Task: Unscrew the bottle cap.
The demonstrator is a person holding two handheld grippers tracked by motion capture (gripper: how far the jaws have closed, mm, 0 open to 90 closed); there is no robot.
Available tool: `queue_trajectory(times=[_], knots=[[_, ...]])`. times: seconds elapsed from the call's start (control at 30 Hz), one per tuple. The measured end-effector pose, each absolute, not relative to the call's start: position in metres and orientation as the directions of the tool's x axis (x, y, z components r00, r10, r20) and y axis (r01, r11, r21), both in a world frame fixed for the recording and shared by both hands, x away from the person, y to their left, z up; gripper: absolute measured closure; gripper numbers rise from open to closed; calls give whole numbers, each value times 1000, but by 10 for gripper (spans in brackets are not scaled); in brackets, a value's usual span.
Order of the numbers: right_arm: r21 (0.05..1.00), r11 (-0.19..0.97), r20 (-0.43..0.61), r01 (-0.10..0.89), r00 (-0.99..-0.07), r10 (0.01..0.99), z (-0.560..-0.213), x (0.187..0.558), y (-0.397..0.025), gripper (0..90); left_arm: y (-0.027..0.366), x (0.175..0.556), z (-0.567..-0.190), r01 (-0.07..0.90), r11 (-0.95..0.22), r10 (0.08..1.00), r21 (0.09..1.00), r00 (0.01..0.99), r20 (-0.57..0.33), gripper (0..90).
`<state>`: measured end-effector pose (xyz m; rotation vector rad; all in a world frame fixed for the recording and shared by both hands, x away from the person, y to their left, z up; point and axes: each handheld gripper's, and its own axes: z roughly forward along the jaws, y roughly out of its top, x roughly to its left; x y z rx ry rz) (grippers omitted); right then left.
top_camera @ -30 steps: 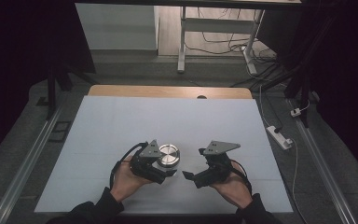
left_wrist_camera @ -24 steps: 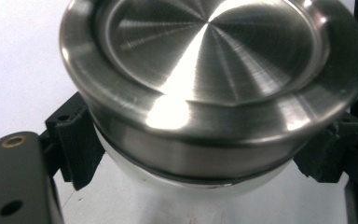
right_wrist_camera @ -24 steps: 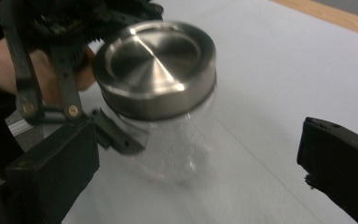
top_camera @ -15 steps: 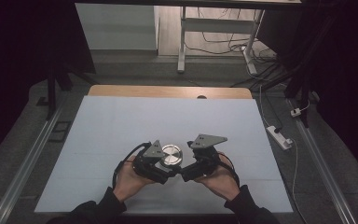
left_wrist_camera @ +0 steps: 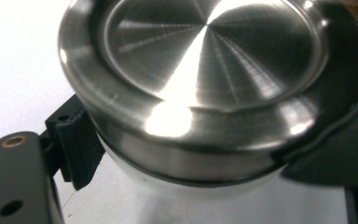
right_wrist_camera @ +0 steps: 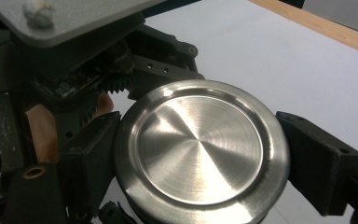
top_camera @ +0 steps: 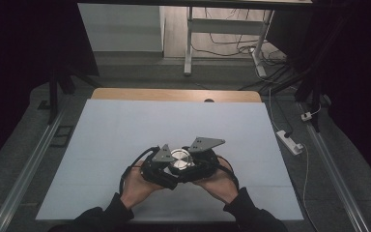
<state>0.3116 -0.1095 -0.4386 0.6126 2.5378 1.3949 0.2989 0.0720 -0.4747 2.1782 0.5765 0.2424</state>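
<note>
Two grippers [top_camera: 170, 170] [top_camera: 196, 166] clamping lidded steel tin [top_camera: 180, 159]

Steel tin [right_wrist_camera: 200, 149] silver, brushed radial sheen; hand-held gripper [top_camera: 160, 169] black; table [top_camera: 125, 130] pale grey-white.

High view: room dim, surroundings near black; the pale tabletop [top_camera: 125, 130] is evenly lit from above, shadows soft and faint, image slightly grainy. Left gripper view: the steel lid [left_wrist_camera: 196, 70] sits very close, soft in focus, with a strong white glare patch and radial streaks; white surface behind is overexposed. Right gripper view: sharper on the lid, moderate radial sheen, black fingers [right_wrist_camera: 319, 158] underexposed, near edges blurred.
</note>
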Motion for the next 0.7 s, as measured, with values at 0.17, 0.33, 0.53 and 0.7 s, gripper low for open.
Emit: queue_trajectory(times=[0.17, 0.33, 0.53, 0.7], knots=[[845, 475, 49, 245, -921, 387, -436, 314, -113, 180, 75, 300, -473, 296, -537, 444, 790, 895, -33, 155], [843, 502, 64, 194, -962, 265, -433, 320, -119, 180, 77, 300, -471, 253, -558, 373, 790, 927, -33, 155], [848, 517, 86, 117, -993, 84, -435, 330, -126, 179, 77, 299, -471, 220, -570, 302, 791, 952, -47, 155], [854, 512, 117, 95, -993, -11, -438, 337, -129, 174, 74, 298, -472, 203, -585, 275, 785, 961, -44, 155]])
